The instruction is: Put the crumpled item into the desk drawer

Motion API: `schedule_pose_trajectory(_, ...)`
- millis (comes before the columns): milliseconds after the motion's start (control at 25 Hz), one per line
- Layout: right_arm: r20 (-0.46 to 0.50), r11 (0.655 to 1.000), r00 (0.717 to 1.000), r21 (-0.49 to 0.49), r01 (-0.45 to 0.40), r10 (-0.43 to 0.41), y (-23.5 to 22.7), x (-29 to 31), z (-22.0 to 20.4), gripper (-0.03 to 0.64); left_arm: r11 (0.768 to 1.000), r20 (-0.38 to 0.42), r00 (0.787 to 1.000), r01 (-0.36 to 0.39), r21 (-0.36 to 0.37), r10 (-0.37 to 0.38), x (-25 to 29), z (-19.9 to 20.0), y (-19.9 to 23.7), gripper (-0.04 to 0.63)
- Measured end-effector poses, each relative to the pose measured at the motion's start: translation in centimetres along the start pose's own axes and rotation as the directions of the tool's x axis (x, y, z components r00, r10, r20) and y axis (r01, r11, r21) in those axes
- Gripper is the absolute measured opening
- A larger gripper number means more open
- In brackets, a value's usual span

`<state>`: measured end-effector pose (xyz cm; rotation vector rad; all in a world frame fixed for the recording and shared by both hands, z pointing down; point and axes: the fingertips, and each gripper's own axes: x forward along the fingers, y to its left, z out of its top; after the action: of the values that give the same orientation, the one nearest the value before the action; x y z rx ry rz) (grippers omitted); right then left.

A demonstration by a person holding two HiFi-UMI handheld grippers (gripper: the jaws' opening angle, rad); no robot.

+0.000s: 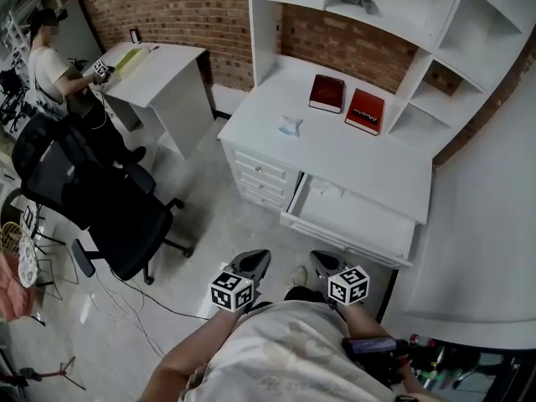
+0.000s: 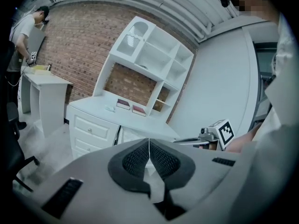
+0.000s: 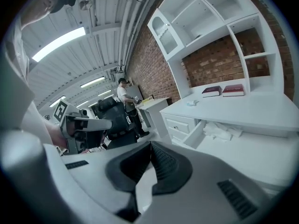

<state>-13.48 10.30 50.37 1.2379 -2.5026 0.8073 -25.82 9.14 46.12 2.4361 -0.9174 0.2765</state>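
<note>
The white desk (image 1: 352, 153) has its wide drawer (image 1: 356, 224) pulled out. A crumpled white item (image 1: 325, 188) lies in the drawer's left end and shows again as the white item (image 3: 223, 130) in the right gripper view. A second small crumpled item (image 1: 290, 126) sits on the desk top. Both grippers hang close to the person's body, well short of the drawer. My left gripper (image 1: 256, 260) (image 2: 149, 142) is shut with nothing in it. My right gripper (image 1: 319, 260) (image 3: 150, 145) is shut too, and nothing sits between its pads.
Two red books (image 1: 327, 93) (image 1: 366, 110) lie at the back of the desk under the white hutch (image 1: 435, 23). A black office chair (image 1: 109, 208) stands at the left, with cables (image 1: 126, 304) on the floor. Another person (image 1: 50, 65) stands at a second white desk (image 1: 163, 78).
</note>
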Motion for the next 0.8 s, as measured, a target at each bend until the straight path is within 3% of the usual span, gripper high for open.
schedule_pose_trajectory(360, 0.006, 1.0, 1.0, 0.002, 0.01, -0.01, -5.3, 1.9, 3.5, 0.023, 1.0, -0.022, 1.0, 0.021, 0.013, -0.021, 5.4, 2.6, 0.6, 0.021)
schedule_pose_trajectory(800, 0.031, 0.998, 0.999, 0.048, -0.032, 0.03, -10.3, 3.4, 7.0, 0.023, 1.0, -0.036, 0.999, -0.017, 0.019, 0.018, 10.3, 5.5, 1.7, 0.021)
